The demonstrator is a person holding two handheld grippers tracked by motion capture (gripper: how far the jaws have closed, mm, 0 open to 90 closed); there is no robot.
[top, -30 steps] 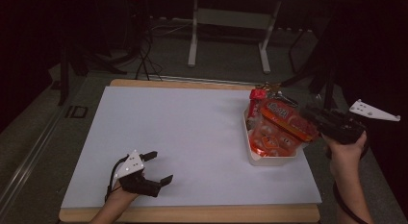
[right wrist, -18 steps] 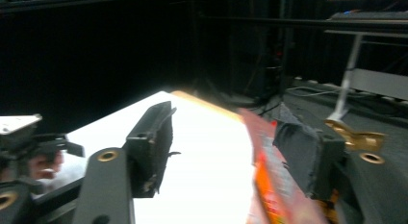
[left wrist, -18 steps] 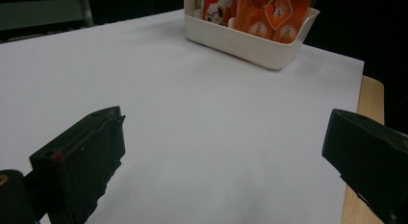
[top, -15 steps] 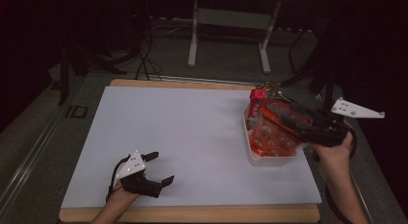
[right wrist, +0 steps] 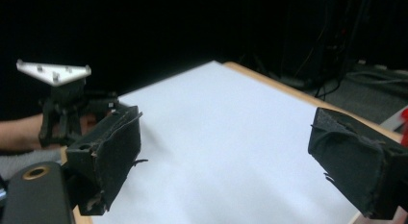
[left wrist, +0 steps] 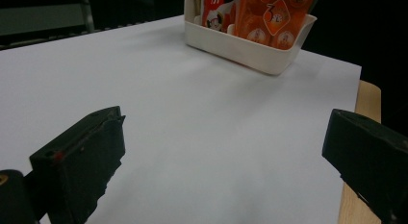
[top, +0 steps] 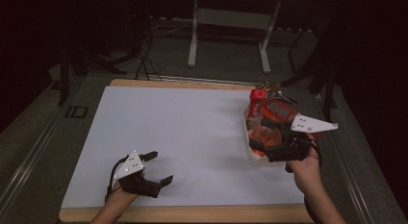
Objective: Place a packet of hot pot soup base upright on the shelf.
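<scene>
Left gripper (top: pixel 158 167): near the front left corner of the tabletop (top: pixel 183 132), jaws wide apart, nothing between them, held just over the white sheet.
Right gripper (top: pixel 263 140): at the right edge, over the near end of the tub, jaws wide apart, nothing held.
Tub (left wrist: pixel 250 47): cream, at the right edge of the tabletop, well apart from the left gripper.
Snack packs (top: pixel 275 111): orange and red, standing up inside the tub, sticking out past its rim.
</scene>
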